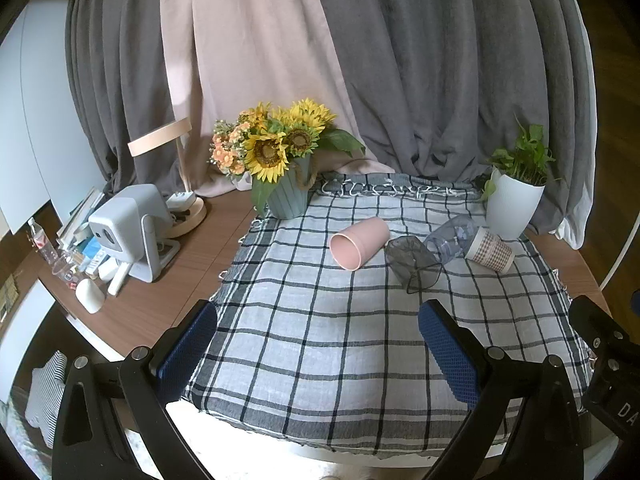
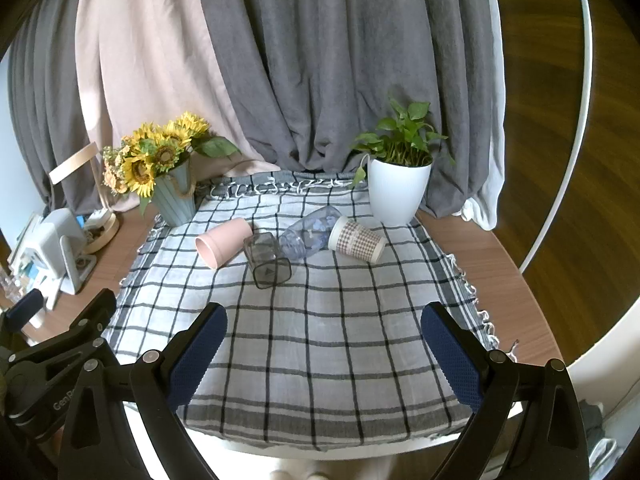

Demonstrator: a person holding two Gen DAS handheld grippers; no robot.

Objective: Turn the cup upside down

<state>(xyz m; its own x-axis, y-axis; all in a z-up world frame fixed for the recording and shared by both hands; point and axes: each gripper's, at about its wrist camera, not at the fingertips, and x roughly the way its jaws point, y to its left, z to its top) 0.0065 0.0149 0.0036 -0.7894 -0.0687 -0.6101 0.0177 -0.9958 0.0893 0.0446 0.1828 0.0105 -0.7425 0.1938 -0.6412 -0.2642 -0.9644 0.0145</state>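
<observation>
Ahead of the fingers (image 2: 450, 354), padded in rough blue mesh, lay a woven checked cloth (image 2: 312, 332) over the wood-grain counter (image 2: 508, 280); the pink cup (image 2: 224, 242) looked matt.

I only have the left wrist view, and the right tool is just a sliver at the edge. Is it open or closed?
Observer: Open. The right tool has its jaws wide apart with nothing between them.
Operator: Which cup lies nearest to it?
Observer: The smoky grey cup, lying on its side a little left of that tool's centreline.
Operator: Which end faces that camera?
Observer: I cannot tell mouth from base, but the facing end shows a dark triangle mark.
</observation>
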